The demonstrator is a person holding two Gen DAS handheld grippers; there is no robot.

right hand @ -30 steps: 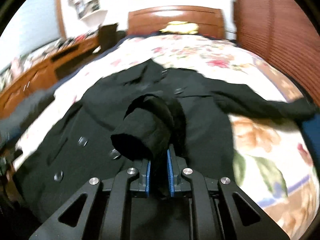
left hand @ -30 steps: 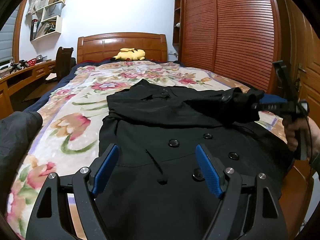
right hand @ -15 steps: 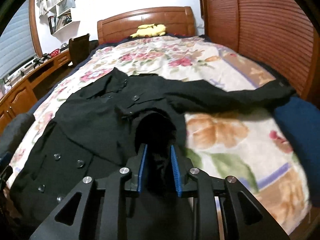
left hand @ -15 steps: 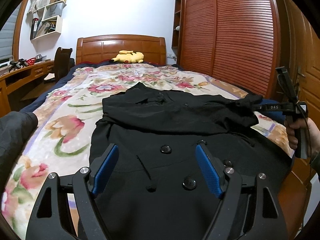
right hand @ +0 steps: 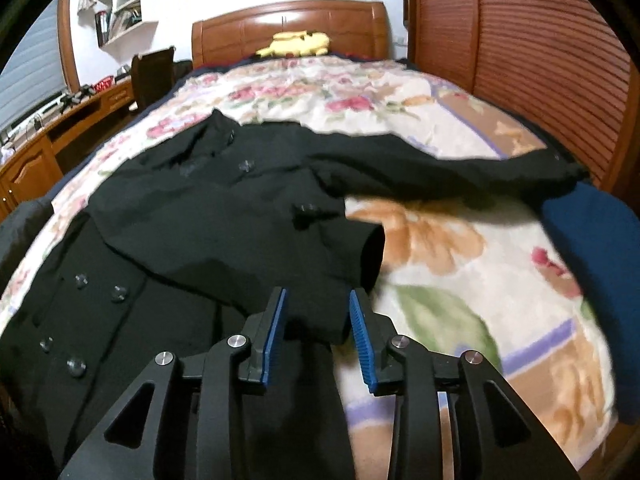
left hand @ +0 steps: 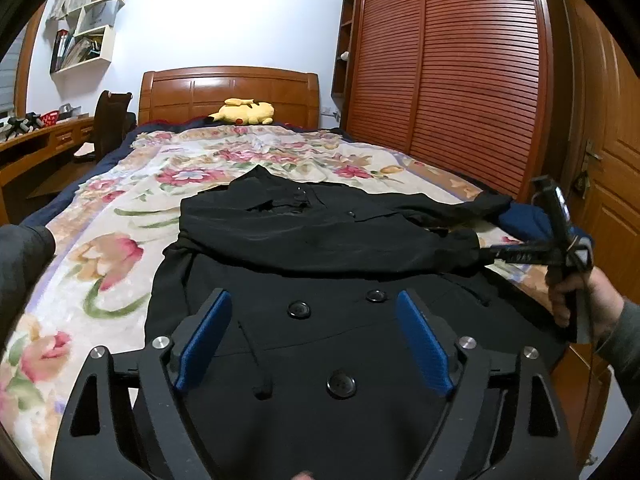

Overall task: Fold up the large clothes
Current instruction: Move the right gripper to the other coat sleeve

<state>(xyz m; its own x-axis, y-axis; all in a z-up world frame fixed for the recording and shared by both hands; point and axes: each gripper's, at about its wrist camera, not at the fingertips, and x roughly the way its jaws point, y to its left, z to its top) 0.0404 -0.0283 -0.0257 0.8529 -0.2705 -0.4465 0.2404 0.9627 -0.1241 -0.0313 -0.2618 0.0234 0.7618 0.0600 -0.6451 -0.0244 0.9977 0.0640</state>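
The black coat (left hand: pixel 320 320) lay button-side up across the floral bedspread (left hand: pixel 100 264), filling the lower middle of both views. One sleeve (right hand: pixel 248 240) had been laid across the chest, its cuff ending at the centre of the right wrist view. There the right gripper (right hand: pixel 318 332) was letting go: its jaws were opening, cloth lay between the blue pads, and they no longer seemed to pinch it. The left gripper (left hand: pixel 316 340) hovered over the buttons, its jaws opening wide with nothing gripped. So the first sleeve fold looked nearly done. The other sleeve (right hand: pixel 460 168), stretched toward the right edge of the frame, probably needed folding in next. Beyond stood a wooden headboard (left hand: pixel 228 92) with a yellow plush toy (left hand: pixel 246 112), a slatted wardrobe (left hand: pixel 460 80) at right, and a desk (left hand: pixel 36 140) at left.
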